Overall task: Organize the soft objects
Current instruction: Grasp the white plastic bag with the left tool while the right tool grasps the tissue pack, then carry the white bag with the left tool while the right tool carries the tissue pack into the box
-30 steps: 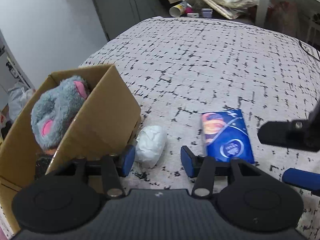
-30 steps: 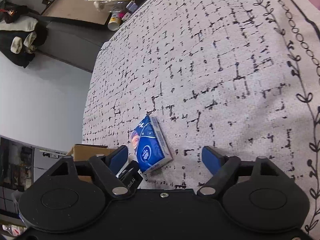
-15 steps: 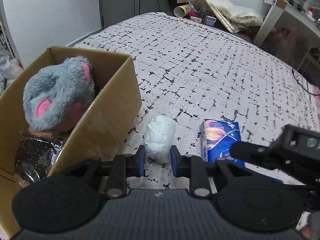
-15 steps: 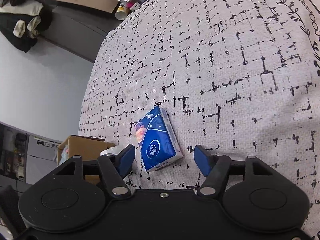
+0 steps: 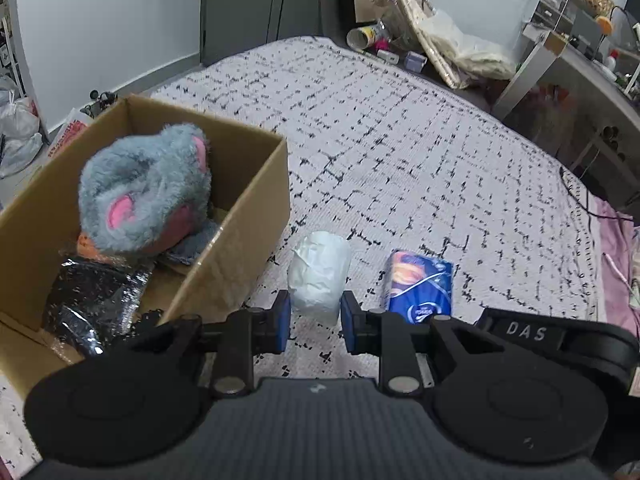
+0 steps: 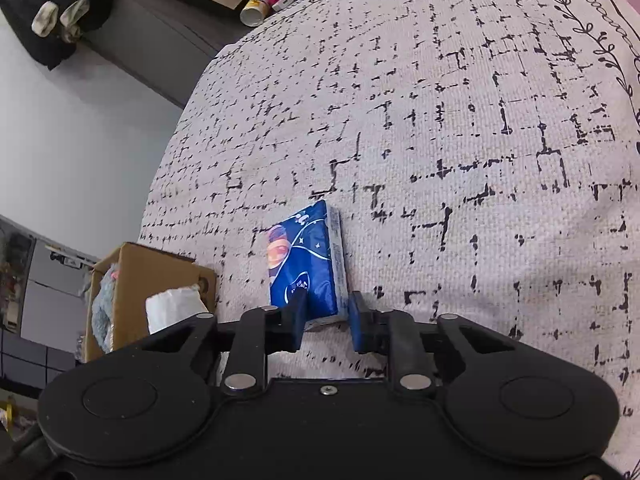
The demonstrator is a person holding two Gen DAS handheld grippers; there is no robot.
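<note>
My left gripper (image 5: 314,322) is shut on a white wrapped soft roll (image 5: 319,273), held just right of the cardboard box (image 5: 244,216). The box holds a grey plush toy with pink ears (image 5: 146,192) and a black speckled bag (image 5: 88,304). My right gripper (image 6: 327,322) is shut on the near end of a blue tissue pack (image 6: 306,266) on the bed. The tissue pack also shows in the left wrist view (image 5: 420,286), with the right gripper's body beside it. The white roll (image 6: 174,312) and the box (image 6: 140,276) show at the left of the right wrist view.
The bed has a white cover with a black grid pattern (image 5: 400,140). Clutter, a cup (image 5: 360,36) and bags lie on the floor beyond the bed's far edge. A desk (image 5: 580,64) stands at the right. Plastic bags (image 5: 16,128) lie left of the box.
Both grippers have closed: the left on the white roll, the right on the blue tissue pack. The left gripper has risen, showing more of the box's inside.
</note>
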